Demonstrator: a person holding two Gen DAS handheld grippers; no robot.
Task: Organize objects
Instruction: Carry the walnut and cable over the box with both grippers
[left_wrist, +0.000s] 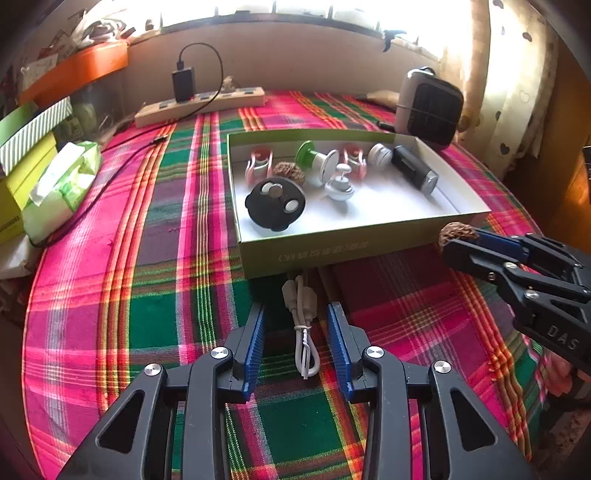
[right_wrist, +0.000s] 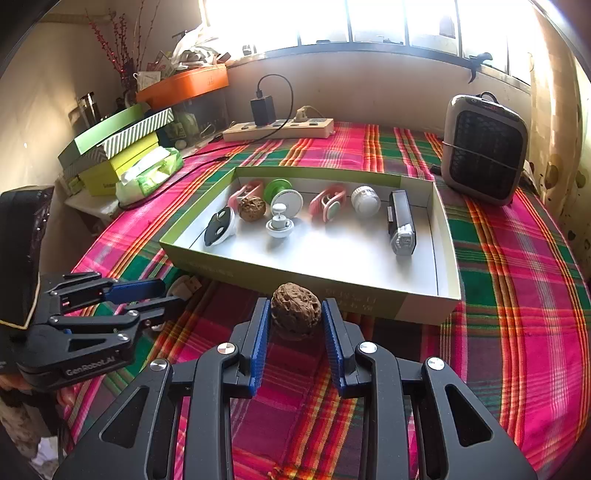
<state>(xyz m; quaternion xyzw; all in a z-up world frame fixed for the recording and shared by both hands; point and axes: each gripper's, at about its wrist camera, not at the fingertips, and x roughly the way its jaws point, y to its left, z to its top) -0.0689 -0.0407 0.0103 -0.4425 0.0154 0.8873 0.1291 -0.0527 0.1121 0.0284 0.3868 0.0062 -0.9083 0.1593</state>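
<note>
**Walnut over the wall, cable next**

Spread across the bench (right_wrist: 517, 280): a pink, green and orange plaid cloth. On it, a shallow green cardboard box with a white inside (right_wrist: 448, 258), already holding small items along its far side, among them one brown wrinkled walnut (right_wrist: 252, 208). Free floor toward the near wall and the right.

Right gripper (right_wrist: 295, 321): clamped on a second brown wrinkled walnut (right_wrist: 295, 312), held just short of the box's near wall. Best lifted clear of that wall first, then carried inward and lowered onto the open white floor before release. Round shell, likely to roll, so a low drop.

Left gripper (left_wrist: 295, 332): open, pads apart on either side of a tied white cable bundle (left_wrist: 303, 314) lying on the cloth just before the box, not pressing it. Best closed across the thick plug end, not the thin loop.
</note>
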